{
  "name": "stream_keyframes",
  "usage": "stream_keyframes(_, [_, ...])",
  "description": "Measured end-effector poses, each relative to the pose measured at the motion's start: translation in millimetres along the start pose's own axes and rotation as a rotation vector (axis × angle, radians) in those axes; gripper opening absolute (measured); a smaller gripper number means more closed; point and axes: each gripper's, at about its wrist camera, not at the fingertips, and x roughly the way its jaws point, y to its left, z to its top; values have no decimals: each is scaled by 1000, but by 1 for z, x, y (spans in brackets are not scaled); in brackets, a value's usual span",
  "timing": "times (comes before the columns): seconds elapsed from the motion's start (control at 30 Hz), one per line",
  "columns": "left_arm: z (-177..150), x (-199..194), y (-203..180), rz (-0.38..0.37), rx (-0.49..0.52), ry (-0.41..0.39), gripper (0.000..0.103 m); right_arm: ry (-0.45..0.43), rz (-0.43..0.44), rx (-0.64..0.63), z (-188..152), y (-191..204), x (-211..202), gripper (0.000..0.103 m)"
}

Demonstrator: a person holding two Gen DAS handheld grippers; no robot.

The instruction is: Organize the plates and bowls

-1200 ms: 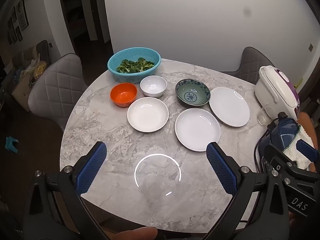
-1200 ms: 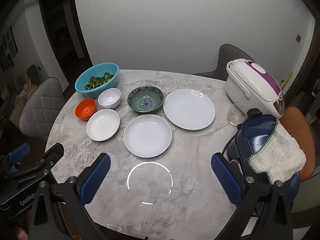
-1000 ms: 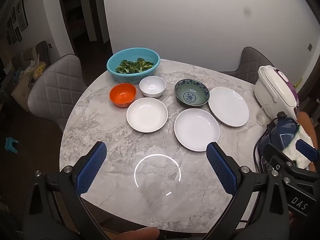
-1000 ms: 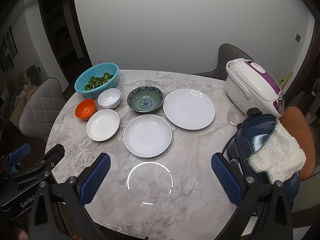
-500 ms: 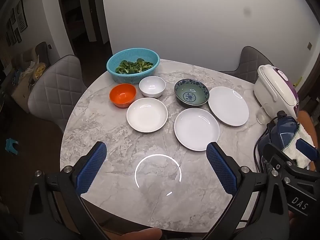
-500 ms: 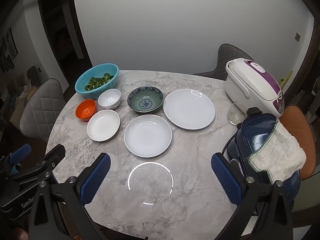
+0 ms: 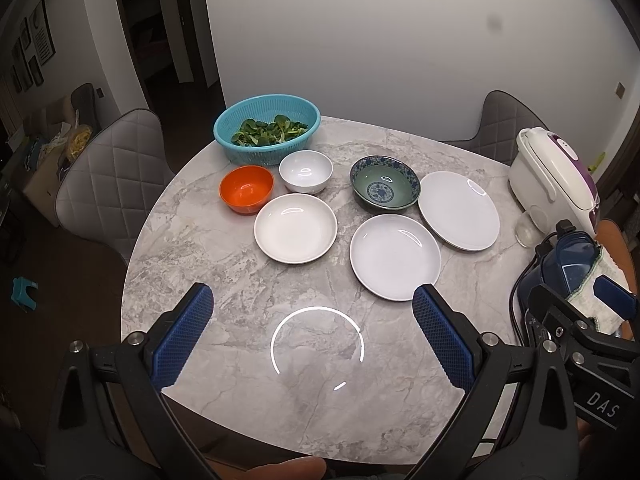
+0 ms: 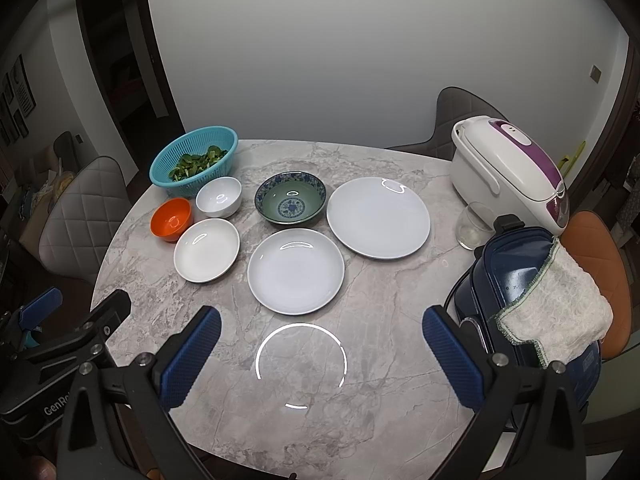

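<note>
On the round marble table (image 7: pixel 224 264) lie a large flat white plate (image 7: pixel 459 210) (image 8: pixel 378 217), a mid-size white plate (image 7: pixel 395 256) (image 8: pixel 295 271), a small white plate (image 7: pixel 295 228) (image 8: pixel 207 249), a green-and-blue patterned bowl (image 7: pixel 385 189) (image 8: pixel 291 198), a small white bowl (image 7: pixel 305 171) (image 8: pixel 219 197) and an orange bowl (image 7: pixel 246 189) (image 8: pixel 171 219). My left gripper (image 7: pixel 313 304) is open and empty above the table's near edge. My right gripper (image 8: pixel 321 322) is open and empty, just short of the mid-size plate.
A teal colander of greens (image 7: pixel 267 133) (image 8: pixel 193 161) stands at the back left. A white rice cooker (image 8: pixel 509 170), a glass (image 8: pixel 472 225) and a blue appliance with a cloth (image 8: pixel 536 288) crowd the right side. Grey chairs (image 7: pixel 108 172) surround the table.
Both views have shifted only very slightly. The dishes have not moved and both grippers stay open.
</note>
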Motion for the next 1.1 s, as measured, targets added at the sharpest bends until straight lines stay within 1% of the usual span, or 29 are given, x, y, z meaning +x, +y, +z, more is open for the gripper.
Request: stream_keyframes(1.1, [-5, 3, 5, 0, 1, 5, 101, 3, 0, 1, 0, 2, 2, 103])
